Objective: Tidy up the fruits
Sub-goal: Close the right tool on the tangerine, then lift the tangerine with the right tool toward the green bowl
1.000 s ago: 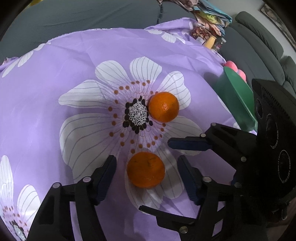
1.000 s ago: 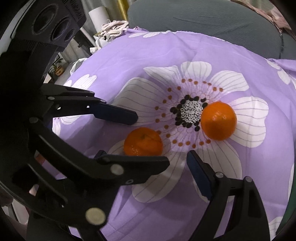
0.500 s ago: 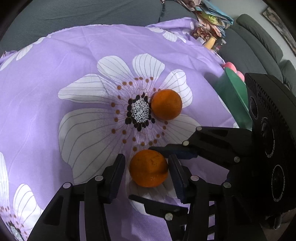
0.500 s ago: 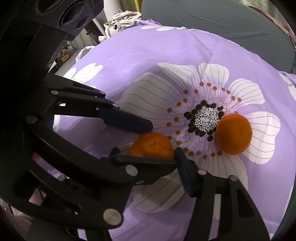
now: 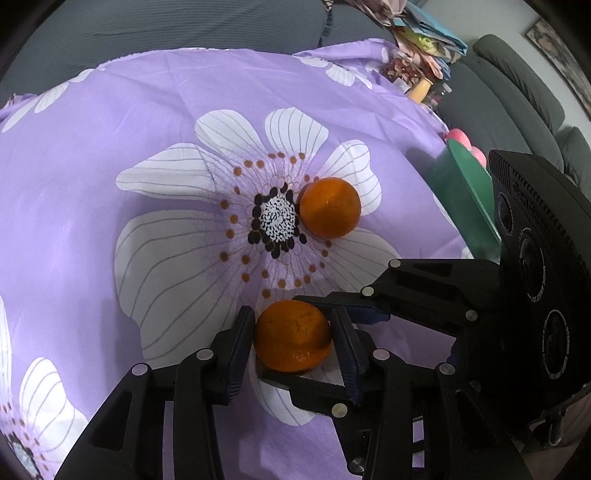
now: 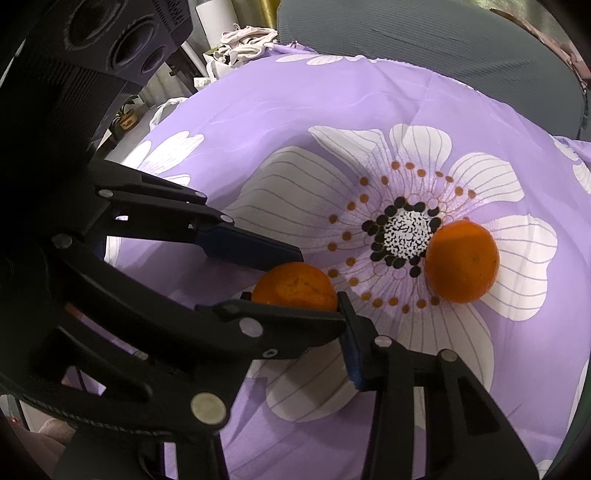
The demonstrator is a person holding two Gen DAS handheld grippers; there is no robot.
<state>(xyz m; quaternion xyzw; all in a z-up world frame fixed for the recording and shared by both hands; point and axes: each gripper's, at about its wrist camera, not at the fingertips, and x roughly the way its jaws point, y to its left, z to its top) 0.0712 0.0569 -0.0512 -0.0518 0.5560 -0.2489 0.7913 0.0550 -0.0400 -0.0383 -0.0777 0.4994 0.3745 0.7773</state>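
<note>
Two oranges lie on a purple flowered cloth [image 5: 110, 155]. My left gripper [image 5: 293, 338] is shut on the near orange [image 5: 291, 334], a pad on each side of it. The far orange [image 5: 330, 212] rests free beside the flower's black-and-white centre. My right gripper [image 5: 321, 338] reaches in from the right, its fingers [image 5: 354, 308] above and below the same near orange. In the right wrist view the near orange [image 6: 295, 286] shows behind the left gripper's fingers [image 6: 251, 249], the far orange [image 6: 461, 262] to its right. Whether the right gripper [image 6: 295, 332] presses the fruit is hidden.
A green container [image 5: 465, 195] holding pink fruit [image 5: 460, 134] stands at the cloth's right edge. Grey sofa cushions [image 5: 184, 26] ring the cloth at the back and right. Clutter and a yellow bottle [image 5: 421, 88] sit at the far right corner.
My left gripper has closed from wide open onto the near orange. My right gripper has moved in from the right until its fingers overlap the same orange.
</note>
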